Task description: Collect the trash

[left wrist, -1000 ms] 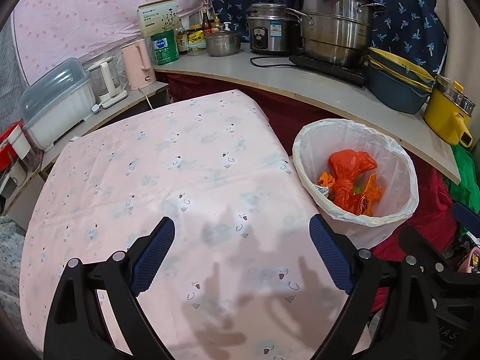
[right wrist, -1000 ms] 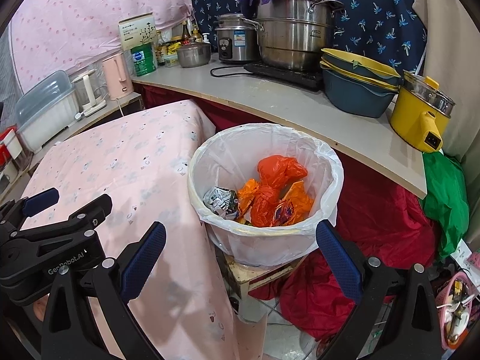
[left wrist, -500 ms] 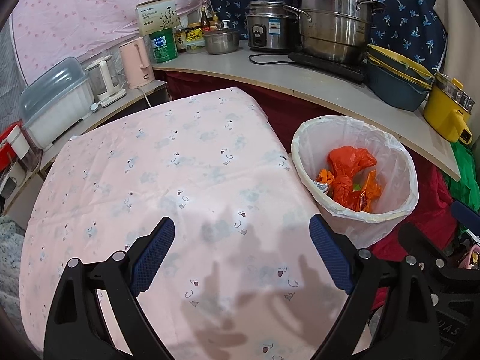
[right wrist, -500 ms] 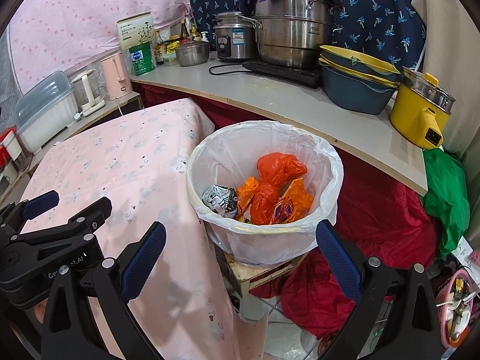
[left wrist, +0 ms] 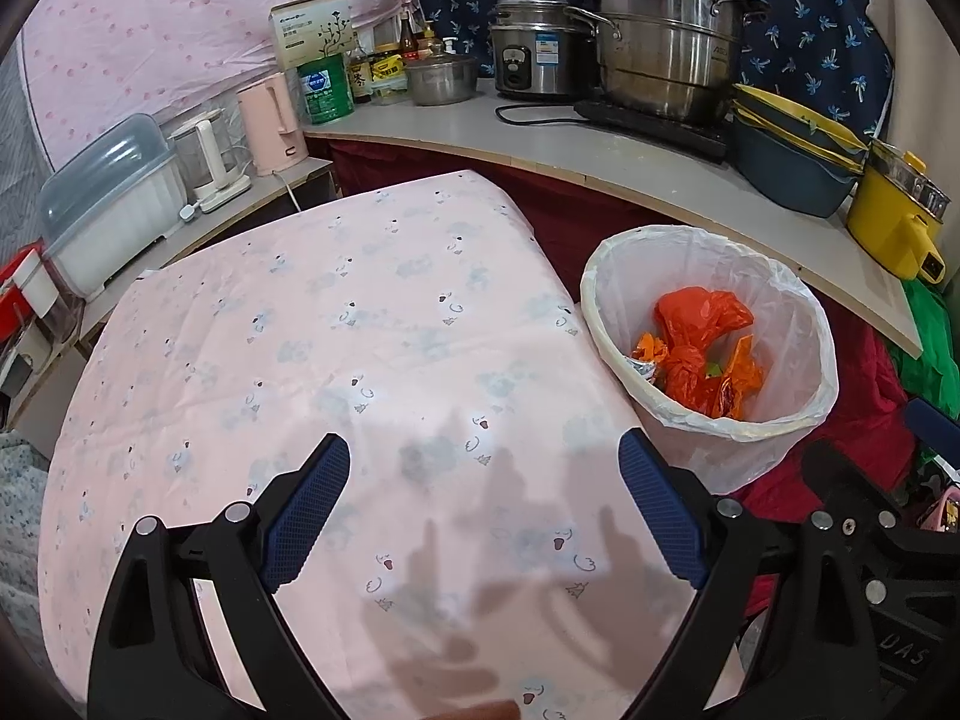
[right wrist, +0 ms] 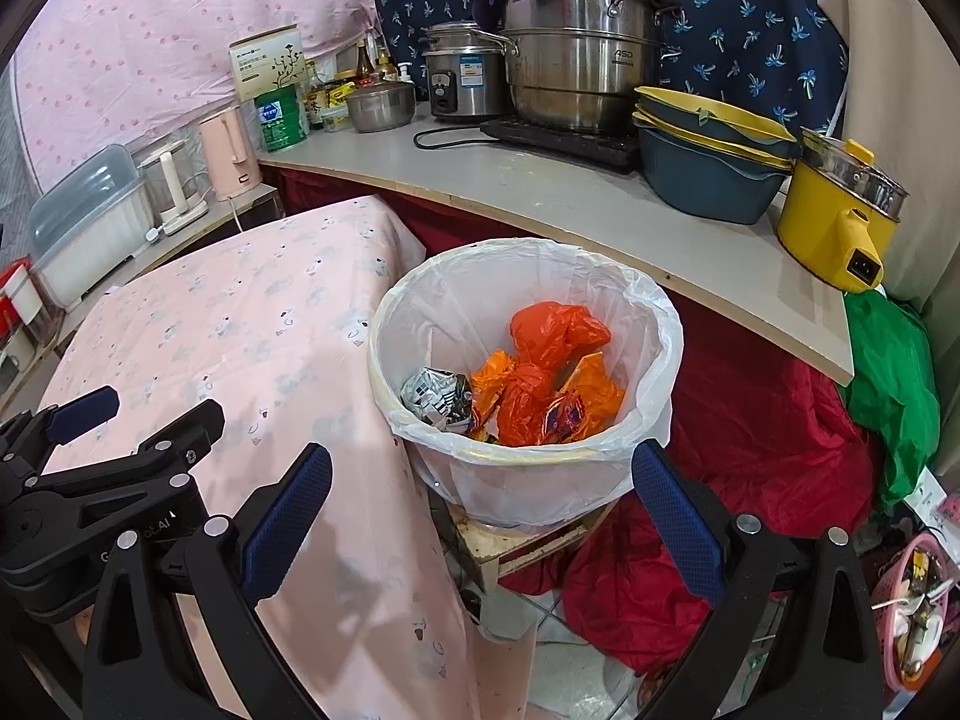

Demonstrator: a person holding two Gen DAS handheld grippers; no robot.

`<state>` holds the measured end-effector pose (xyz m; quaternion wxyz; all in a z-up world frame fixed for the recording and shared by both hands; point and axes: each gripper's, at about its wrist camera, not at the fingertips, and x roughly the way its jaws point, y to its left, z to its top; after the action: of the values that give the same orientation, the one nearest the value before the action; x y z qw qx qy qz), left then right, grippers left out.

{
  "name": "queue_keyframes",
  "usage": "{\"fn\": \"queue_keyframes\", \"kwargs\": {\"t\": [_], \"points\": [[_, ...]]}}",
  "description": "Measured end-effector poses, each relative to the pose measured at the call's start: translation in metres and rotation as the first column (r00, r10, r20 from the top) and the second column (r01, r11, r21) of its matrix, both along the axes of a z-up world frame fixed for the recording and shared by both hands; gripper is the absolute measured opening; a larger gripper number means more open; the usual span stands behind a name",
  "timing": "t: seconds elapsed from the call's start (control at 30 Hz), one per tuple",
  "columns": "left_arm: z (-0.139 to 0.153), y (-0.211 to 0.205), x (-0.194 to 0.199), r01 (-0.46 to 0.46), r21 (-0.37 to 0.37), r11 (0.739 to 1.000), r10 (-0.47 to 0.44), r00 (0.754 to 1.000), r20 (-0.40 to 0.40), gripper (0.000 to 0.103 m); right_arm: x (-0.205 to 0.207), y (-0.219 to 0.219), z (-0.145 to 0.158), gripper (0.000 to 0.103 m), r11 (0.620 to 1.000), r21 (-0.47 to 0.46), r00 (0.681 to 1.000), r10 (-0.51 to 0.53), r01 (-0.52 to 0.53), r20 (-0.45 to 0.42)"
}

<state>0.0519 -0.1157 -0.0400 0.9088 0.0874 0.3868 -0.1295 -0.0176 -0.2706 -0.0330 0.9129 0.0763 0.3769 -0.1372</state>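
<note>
A white-lined trash bin [right wrist: 420, 456] stands to the right of the pink-clothed table [right wrist: 228, 348]. It holds orange plastic bags [right wrist: 558, 330] and a crumpled silver wrapper [right wrist: 435, 396]. The bin also shows in the left wrist view [left wrist: 750, 456], with the orange bags [left wrist: 699, 324] inside. My left gripper [left wrist: 483, 504] is open and empty above the table [left wrist: 336, 348]. My right gripper [right wrist: 480, 510] is open and empty, just in front of the bin. The left gripper's body shows at the left of the right wrist view.
A counter [right wrist: 570, 192] behind the bin carries steel pots [right wrist: 576, 60], stacked blue and yellow basins [right wrist: 708, 162] and a yellow electric pot [right wrist: 840, 210]. A pink kettle [left wrist: 270, 120] and a white container [left wrist: 108, 210] stand at the back left. Red and green cloth [right wrist: 780, 438] lies right of the bin.
Both views have shifted slightly, as if both grippers drew back and rose a little. Both grippers stay open and empty. The trash in the bin has not moved.
</note>
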Motion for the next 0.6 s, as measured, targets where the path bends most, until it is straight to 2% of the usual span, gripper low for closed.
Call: {"fn": "queue_keyframes", "kwargs": {"t": [0.6], "points": [[-0.0033,-0.0009,-0.0002,0.011,0.004,1.000,-0.011,1.000,0.002,0.087,0.0013,-0.0060,-0.0023,0.097,1.000,0.025,1.000,-0.017,0.017,0.005]]}}
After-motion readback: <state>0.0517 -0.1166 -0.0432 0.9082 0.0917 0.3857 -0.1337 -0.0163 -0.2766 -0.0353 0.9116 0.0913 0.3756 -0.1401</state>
